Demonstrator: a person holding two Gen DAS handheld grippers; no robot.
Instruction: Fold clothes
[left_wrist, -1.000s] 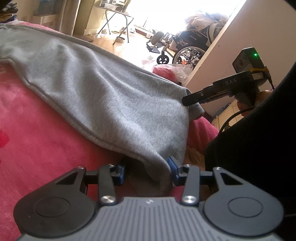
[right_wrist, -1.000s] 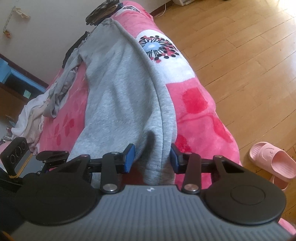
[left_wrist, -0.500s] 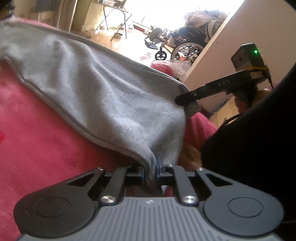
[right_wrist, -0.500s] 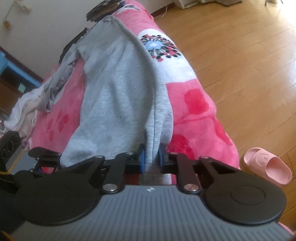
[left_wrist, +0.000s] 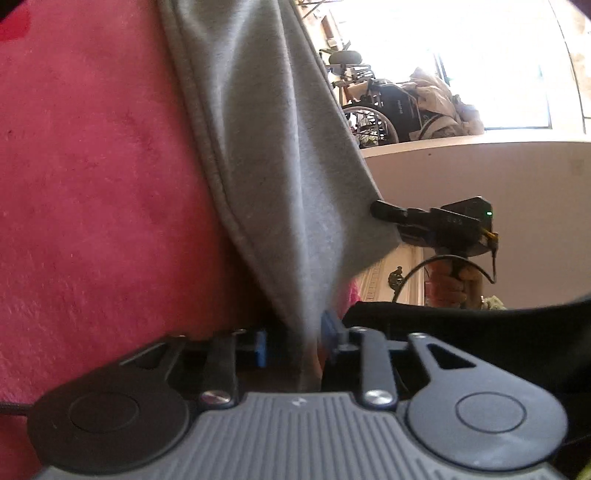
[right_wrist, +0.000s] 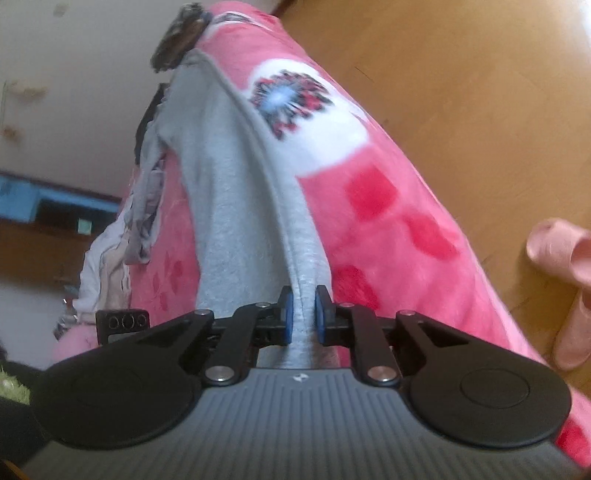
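A grey garment (left_wrist: 266, 166) lies lengthwise on a pink blanket (left_wrist: 92, 184) that covers a bed. A corner of the garment runs down between the blue pads of my left gripper (left_wrist: 295, 338). Those jaws are opening and stand well apart, with the cloth loose between them. In the right wrist view the garment (right_wrist: 229, 192) stretches away over the blanket (right_wrist: 388, 206). Its folded edge fills the narrow gap of my right gripper (right_wrist: 303, 319); the pads still press on it as the jaws begin opening. The left wrist view also shows the right gripper (left_wrist: 380, 211) at the garment's other corner.
A pile of other clothes (right_wrist: 122, 240) lies at the bed's far left side. A wooden floor (right_wrist: 461, 92) with a pink slipper (right_wrist: 565, 277) is right of the bed. A wheelchair (left_wrist: 391, 110) stands beyond a pale wall (left_wrist: 480, 173). A hand (left_wrist: 450, 280) holds the right gripper.
Both grippers closed on the garment's end half a second ago. Since then the left jaws have parted again and its view has rolled and dropped. The right gripper has rolled too and still holds the edge.
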